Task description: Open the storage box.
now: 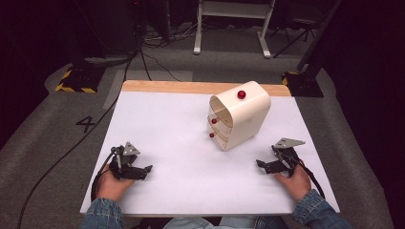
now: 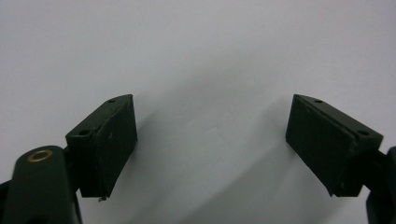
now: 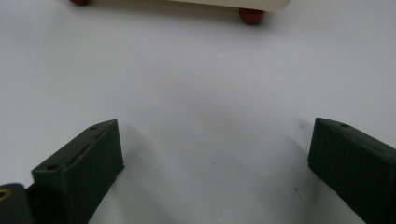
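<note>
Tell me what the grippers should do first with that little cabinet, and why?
Probably bring the right hand-held gripper forward to a red knob on the cabinet. Both hand-held grippers rest open and empty on the table, apart from the cabinet, whose drawers look closed. The right one is nearer than the left.

Cream cabinet [image 1: 241, 119] with red knobs [image 1: 241, 94] on a white surface [image 1: 172, 138] edged in pale wood; both grippers [image 1: 145, 170] [image 1: 261, 164] black; denim-blue sleeves [image 1: 102, 215]; grey floor [image 1: 47, 119].
</note>
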Demonstrator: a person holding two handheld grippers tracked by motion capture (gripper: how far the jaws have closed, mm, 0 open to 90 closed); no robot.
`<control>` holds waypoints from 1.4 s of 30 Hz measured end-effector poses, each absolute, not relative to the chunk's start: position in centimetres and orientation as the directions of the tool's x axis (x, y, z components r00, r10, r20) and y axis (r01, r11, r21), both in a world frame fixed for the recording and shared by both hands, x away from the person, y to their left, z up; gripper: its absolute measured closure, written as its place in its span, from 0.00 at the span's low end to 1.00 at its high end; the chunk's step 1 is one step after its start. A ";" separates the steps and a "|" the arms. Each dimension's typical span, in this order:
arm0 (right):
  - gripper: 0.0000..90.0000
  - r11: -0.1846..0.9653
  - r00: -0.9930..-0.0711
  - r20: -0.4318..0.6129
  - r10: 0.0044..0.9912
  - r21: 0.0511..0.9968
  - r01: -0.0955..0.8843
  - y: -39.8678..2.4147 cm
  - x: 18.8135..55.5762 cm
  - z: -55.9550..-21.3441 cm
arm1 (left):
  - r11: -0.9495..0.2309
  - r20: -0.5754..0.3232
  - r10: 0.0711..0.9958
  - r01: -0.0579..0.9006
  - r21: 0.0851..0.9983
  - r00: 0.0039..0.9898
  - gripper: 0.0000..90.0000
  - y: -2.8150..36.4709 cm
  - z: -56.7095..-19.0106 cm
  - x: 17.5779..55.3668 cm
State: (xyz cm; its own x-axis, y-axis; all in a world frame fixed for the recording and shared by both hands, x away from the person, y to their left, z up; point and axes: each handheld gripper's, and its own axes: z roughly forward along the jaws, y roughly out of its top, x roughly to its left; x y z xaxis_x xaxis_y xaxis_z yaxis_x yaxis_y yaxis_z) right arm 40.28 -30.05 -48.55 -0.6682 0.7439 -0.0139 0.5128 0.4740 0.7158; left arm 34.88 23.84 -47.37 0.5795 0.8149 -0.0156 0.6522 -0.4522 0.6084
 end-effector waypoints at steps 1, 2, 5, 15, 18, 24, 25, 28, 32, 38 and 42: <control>0.04 0.474 -0.668 -0.014 0.744 0.716 0.513 -30.0 40.3 -48.6 | -0.467 -0.012 0.806 0.649 0.600 0.591 0.20 23.8 -47.2 34.9; 0.04 0.474 -0.668 -0.013 0.744 0.716 0.513 -30.0 40.3 -48.5 | -0.474 -0.003 0.804 0.644 0.601 0.595 0.24 23.7 -47.1 34.8; 0.04 0.473 -0.668 -0.014 0.744 0.716 0.513 -30.0 40.3 -48.6 | -0.466 -0.013 0.799 0.633 0.618 0.601 0.27 23.7 -46.6 34.7; 0.04 0.473 -0.667 -0.013 0.745 0.717 0.513 -30.0 40.3 -48.6 | -0.388 -0.077 0.775 0.568 0.726 0.627 0.28 23.2 -43.2 33.7; 0.04 0.473 -0.668 -0.014 0.744 0.717 0.512 -30.1 40.3 -48.6 | -0.352 -0.102 0.755 0.532 0.770 0.647 0.28 22.7 -42.3 33.6; 0.04 0.473 -0.667 -0.014 0.745 0.717 0.513 -30.0 40.3 -48.6 | -0.206 -0.201 0.715 0.476 0.855 0.670 0.33 22.6 -41.1 33.7; 0.04 0.473 -0.667 -0.014 0.745 0.717 0.512 -30.0 40.3 -48.6 | -0.200 -0.191 0.720 0.463 0.863 0.667 0.35 22.5 -40.9 33.7; 0.04 0.473 -0.667 -0.014 0.745 0.717 0.512 -30.0 40.3 -48.6 | -0.215 -0.140 0.736 0.426 0.879 0.662 0.36 21.9 -40.5 33.9; 0.04 0.473 -0.668 -0.015 0.744 0.717 0.511 -30.1 40.3 -48.6 | -0.233 -0.120 0.714 0.395 0.889 0.690 0.37 20.7 -40.2 34.7; 0.04 0.474 -0.668 -0.015 0.744 0.717 0.511 -30.0 40.2 -48.6 | -0.231 -0.108 0.676 0.349 0.908 0.729 0.38 18.6 -40.0 36.1; 0.04 0.474 -0.668 -0.015 0.744 0.717 0.511 -30.0 40.2 -48.6 | -0.245 -0.101 0.642 0.328 0.913 0.760 0.40 17.1 -40.0 37.1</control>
State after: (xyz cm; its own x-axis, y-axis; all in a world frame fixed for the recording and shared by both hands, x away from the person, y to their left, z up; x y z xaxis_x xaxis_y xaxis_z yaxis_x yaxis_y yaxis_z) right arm 40.24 -30.04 -48.56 -0.6680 0.7440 -0.0155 0.5109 0.4737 0.7173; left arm 37.13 17.09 -39.98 0.7601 0.6419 -0.1007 0.3276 -0.2448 0.9125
